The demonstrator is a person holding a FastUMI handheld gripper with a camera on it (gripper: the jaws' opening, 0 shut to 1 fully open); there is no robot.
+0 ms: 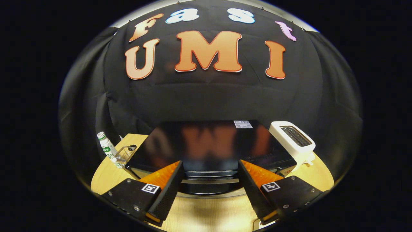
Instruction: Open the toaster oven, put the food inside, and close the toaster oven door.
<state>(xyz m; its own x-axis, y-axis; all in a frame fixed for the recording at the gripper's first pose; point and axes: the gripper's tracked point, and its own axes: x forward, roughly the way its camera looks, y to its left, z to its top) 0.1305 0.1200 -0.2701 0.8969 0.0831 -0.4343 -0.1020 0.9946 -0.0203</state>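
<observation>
A black toaster oven [209,145] stands on the wooden table [206,214], seen from above and in front; its glossy top mirrors the wall. Its silver door handle [210,181] lies across the front, just ahead of and between my fingers. My gripper [210,174] is open, its fingers [169,190] spread to either side of the handle, holding nothing. I cannot tell whether the fingers touch the oven. The door looks closed. No food is in sight.
A white slot toaster [294,141] stands close to the oven's right side. Left of the oven are a small white bottle with a green label [107,149] and a clear glass container [125,154]. Bare tabletop lies below my fingers.
</observation>
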